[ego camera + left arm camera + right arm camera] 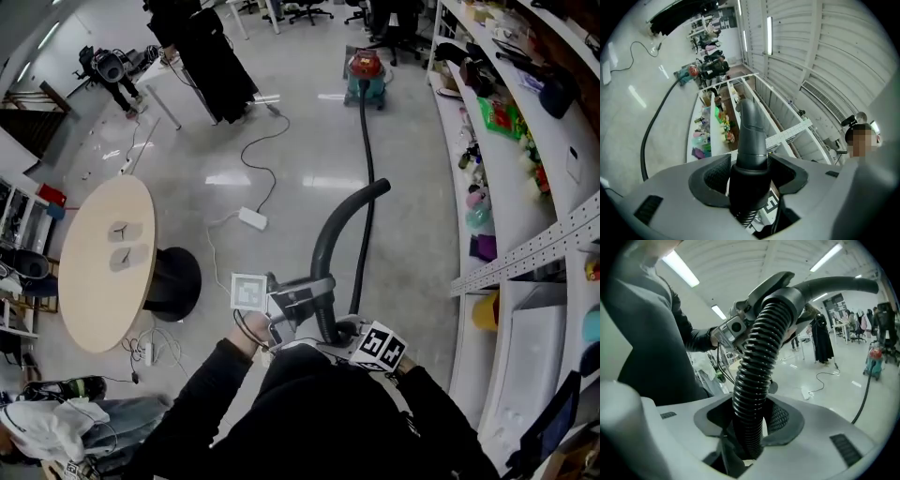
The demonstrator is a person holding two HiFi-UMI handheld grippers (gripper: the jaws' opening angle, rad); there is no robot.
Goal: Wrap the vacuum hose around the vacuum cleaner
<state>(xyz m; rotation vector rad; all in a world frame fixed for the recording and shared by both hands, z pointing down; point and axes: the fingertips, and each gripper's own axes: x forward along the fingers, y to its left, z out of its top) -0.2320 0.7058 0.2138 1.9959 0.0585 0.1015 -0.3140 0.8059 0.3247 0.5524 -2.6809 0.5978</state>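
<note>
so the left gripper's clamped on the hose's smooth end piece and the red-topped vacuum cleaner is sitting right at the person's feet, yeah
Not quite. The vacuum cleaner isn't at the person's feet. It stands far off across the room, at the other end of the hose, as the head view shows. The rest holds: the left gripper is clamped on the hose's smooth end piece.

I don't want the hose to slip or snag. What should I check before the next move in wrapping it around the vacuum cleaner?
1. Left hand-held gripper clamped on hose nozzle: ok.
2. Right hand-held gripper clamped on ribbed hose: ok.
3. Ribbed hose runs unkinked to vacuum cleaner: ok.
4. Vacuum cleaner close enough to wrap: not ok, far off.
5. White power adapter lies apart from ribbed hose: ok.
</note>
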